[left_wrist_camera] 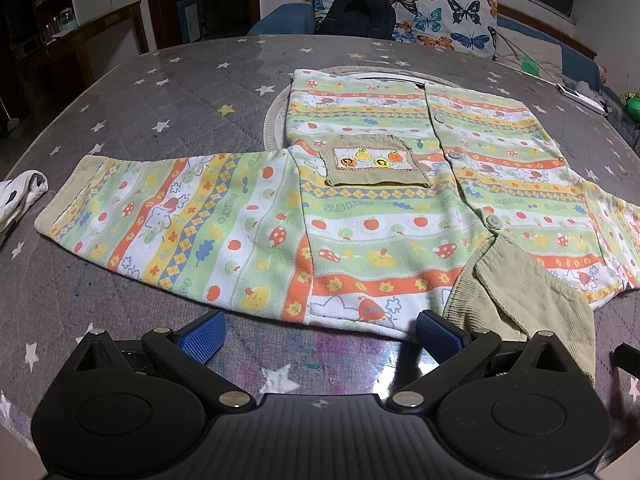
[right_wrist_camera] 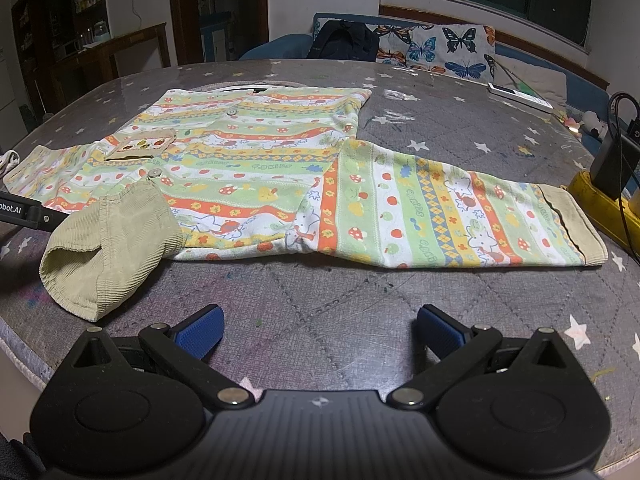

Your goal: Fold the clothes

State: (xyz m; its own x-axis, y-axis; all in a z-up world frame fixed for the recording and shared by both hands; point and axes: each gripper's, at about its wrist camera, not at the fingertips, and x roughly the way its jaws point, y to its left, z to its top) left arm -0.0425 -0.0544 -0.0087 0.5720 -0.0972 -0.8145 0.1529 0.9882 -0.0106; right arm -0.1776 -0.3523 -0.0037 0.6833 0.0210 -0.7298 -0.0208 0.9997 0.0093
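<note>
1. Left wrist view: a child's striped cotton cardigan (left_wrist_camera: pixel 380 208), printed with mushrooms and apples, is seen laid flat and buttoned on the grey star-patterned quilted table cover (left_wrist_camera: pixel 160 92), both sleeves spread out sideways.
2. The left gripper (left_wrist_camera: pixel 320 330) is held just short of the near edge, blue pads wide apart, nothing gripped.
3. The right gripper (right_wrist_camera: pixel 320 330) is likewise spread and empty, near the sleeve with the olive corduroy cuff (right_wrist_camera: pixel 576 220).
4. Step judged: folding not yet begun; no fold is visible.
5. Next move judged: each cuff to be pinched and its sleeve carried across the body.
6. Containers: the knitted chest pocket (left_wrist_camera: pixel 376 164) appears flat and empty; contents of the yellow tray (right_wrist_camera: pixel 600 204) are only partly visible, a black box being in it.
</note>
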